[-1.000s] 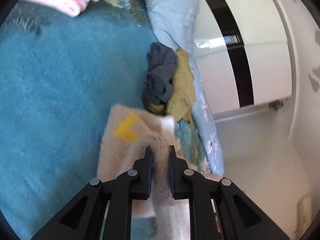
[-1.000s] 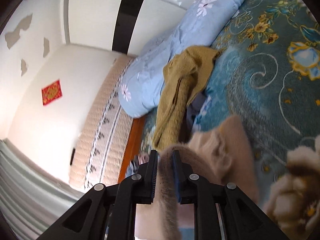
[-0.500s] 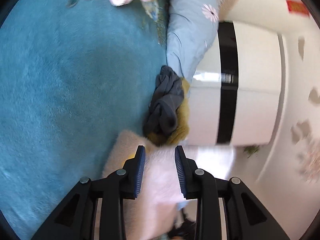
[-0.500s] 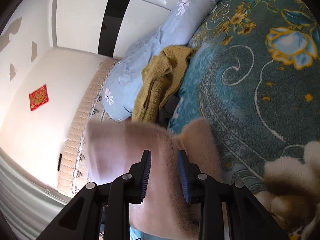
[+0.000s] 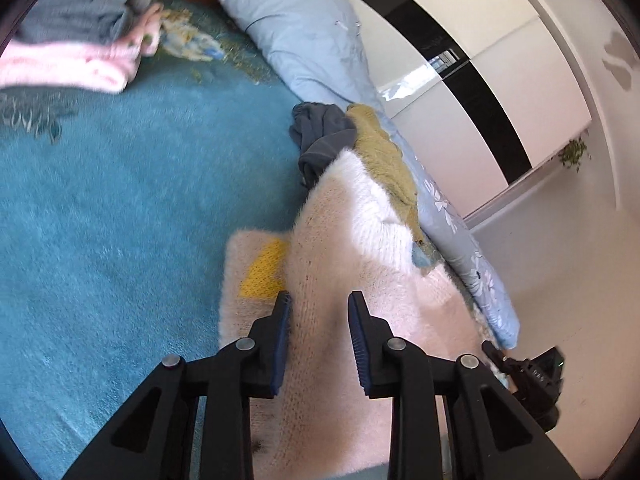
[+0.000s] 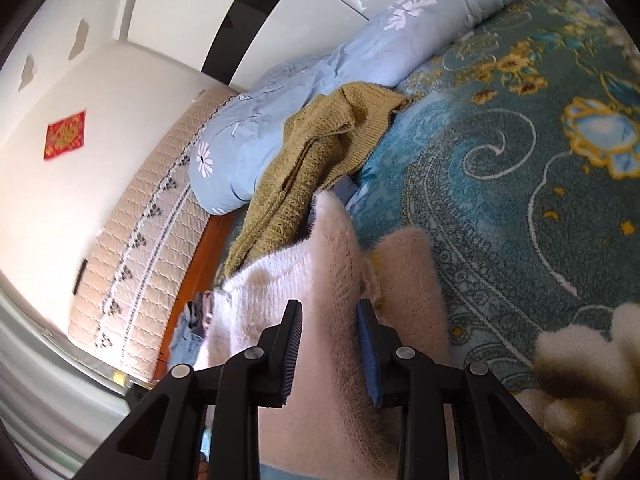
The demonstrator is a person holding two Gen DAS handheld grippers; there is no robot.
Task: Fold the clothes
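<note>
A fuzzy cream sweater (image 5: 360, 256) with a yellow patch (image 5: 264, 268) lies on the teal bedspread (image 5: 120, 208), one part folded over the rest. My left gripper (image 5: 319, 312) is open just above it, nothing between its fingers. The sweater also shows in the right wrist view (image 6: 320, 280). My right gripper (image 6: 329, 320) is open over it as well. A mustard knit garment (image 5: 384, 152) and a dark grey garment (image 5: 320, 136) lie crumpled just beyond the sweater; the mustard one also shows in the right wrist view (image 6: 316, 160).
A stack of folded pink and grey clothes (image 5: 80, 40) sits at the far left of the bed. A light blue floral duvet roll (image 5: 320, 48) runs along the bed's far side. A white and black wardrobe (image 5: 480, 80) stands beyond. A padded headboard (image 6: 136, 240) is at the left.
Both grippers were shut on the sweater's edge a second ago. They have opened and let it go, and the lifted part has dropped over the rest.
</note>
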